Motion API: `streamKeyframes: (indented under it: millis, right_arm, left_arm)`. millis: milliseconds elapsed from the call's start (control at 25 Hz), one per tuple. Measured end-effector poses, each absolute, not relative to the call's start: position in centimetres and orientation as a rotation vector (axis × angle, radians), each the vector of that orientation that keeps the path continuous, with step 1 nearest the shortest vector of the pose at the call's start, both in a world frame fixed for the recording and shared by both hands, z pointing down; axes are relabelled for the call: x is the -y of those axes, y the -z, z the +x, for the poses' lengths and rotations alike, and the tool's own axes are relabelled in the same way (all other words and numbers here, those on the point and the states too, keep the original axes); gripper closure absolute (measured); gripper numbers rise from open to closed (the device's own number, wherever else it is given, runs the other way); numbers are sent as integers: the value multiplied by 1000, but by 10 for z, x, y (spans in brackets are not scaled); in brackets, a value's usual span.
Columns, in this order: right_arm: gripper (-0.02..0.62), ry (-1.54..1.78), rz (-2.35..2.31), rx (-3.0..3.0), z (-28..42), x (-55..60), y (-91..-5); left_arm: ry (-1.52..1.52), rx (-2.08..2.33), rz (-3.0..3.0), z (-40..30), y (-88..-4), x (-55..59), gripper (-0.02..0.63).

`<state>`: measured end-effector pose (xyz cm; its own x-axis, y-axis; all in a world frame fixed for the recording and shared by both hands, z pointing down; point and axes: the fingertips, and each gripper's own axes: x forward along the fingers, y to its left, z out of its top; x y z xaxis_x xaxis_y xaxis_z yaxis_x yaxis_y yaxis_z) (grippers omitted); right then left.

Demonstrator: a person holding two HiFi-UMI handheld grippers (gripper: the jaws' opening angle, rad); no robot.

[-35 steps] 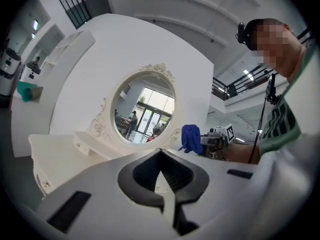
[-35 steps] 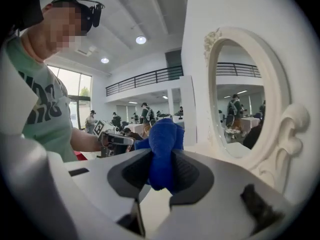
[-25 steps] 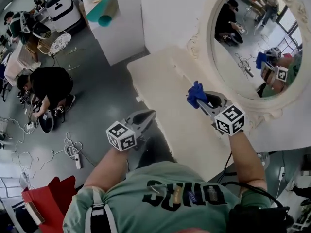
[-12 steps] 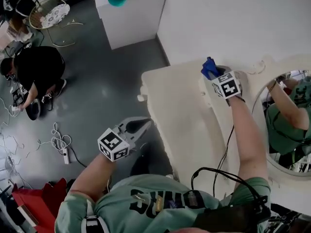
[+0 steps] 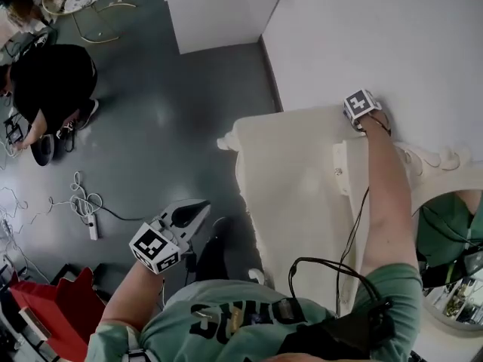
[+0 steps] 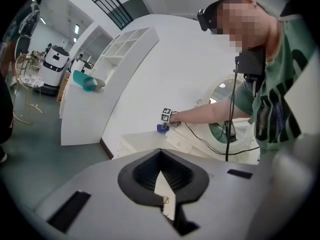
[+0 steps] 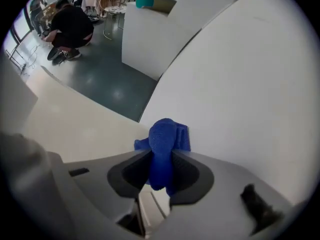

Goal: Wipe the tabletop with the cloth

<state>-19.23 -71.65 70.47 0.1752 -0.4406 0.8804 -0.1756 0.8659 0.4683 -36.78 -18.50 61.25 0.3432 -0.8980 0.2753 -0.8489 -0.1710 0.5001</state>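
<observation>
The right gripper [image 7: 161, 156] has its jaws clamped narrow on a bunched blue terry cloth [image 7: 165, 136], which sticks out past the tips. The cloth sits at the back edge of the cream-coloured tabletop [image 5: 290, 179], right where that surface meets the plain white wall [image 5: 377, 36], near the table's far left corner. I can't tell whether it presses on the top.

The left gripper [image 6: 160, 151] has its jaws brought together with nothing between them. It hangs off the table, over the glossy grey floor [image 5: 151, 127].

The tabletop has a scalloped, carved edge. An oval mirror in an ornate cream frame [image 5: 441, 168] stands along its right side. Beyond the table's far end is a white boxy cabinet [image 5: 219, 13]. A person in black [image 5: 45, 74] crouches on the floor, and white cables with a power strip [image 5: 83, 206] lie nearby.
</observation>
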Motion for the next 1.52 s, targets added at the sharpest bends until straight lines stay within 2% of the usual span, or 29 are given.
streamKeyframes:
  millis: [320, 640, 800, 1200, 1320, 1520]
  right_arm:
    - [489, 19, 514, 1254, -188, 720, -740]
    - [497, 18, 472, 1316, -202, 697, -741]
    - [495, 37, 335, 1416, -252, 641, -741]
    - [495, 240, -168, 1614, -411, 408, -738]
    - [495, 277, -269, 1657, -436, 364, -740]
    - [494, 290, -239, 1695, -439, 376, -730]
  left_arm:
    - [113, 1498, 2004, -364, -633, 193, 605]
    - [169, 1452, 1996, -362, -636, 193, 604]
    - [186, 1448, 2015, -361, -626, 188, 604]
    - [199, 1504, 2035, -369, -600, 160, 604]
    - [196, 1524, 2031, -373, -597, 154, 604]
    - [200, 1553, 2025, -385, -596, 155, 604]
